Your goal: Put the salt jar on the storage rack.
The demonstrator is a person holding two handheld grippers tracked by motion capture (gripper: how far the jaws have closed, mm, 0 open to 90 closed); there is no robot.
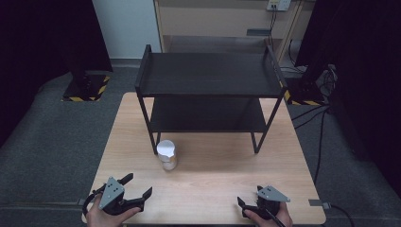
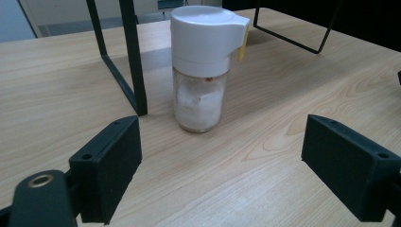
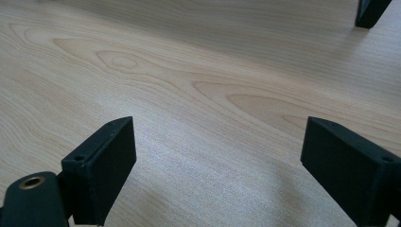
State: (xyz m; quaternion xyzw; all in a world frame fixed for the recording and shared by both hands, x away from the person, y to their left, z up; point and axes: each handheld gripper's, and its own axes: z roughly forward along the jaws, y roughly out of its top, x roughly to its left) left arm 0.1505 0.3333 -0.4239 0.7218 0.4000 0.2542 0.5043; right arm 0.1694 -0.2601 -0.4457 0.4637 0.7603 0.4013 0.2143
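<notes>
Both grippers, left gripper (image 1: 137, 188) and right gripper (image 1: 249, 202), are matte black, each topped with a grey three-cornered plate dotted with small screws. The jaws are flat rectangular blocks with screw holes; a brass-ringed hole sits near one jaw's base

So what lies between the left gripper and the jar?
Bare tabletop: in the left gripper view, nothing lies between the open left gripper and the jar.

black two-tier shelf rack (image 1: 208, 75), wooden table (image 1: 283, 156), grey carpet (image 1: 52, 142)
</notes>
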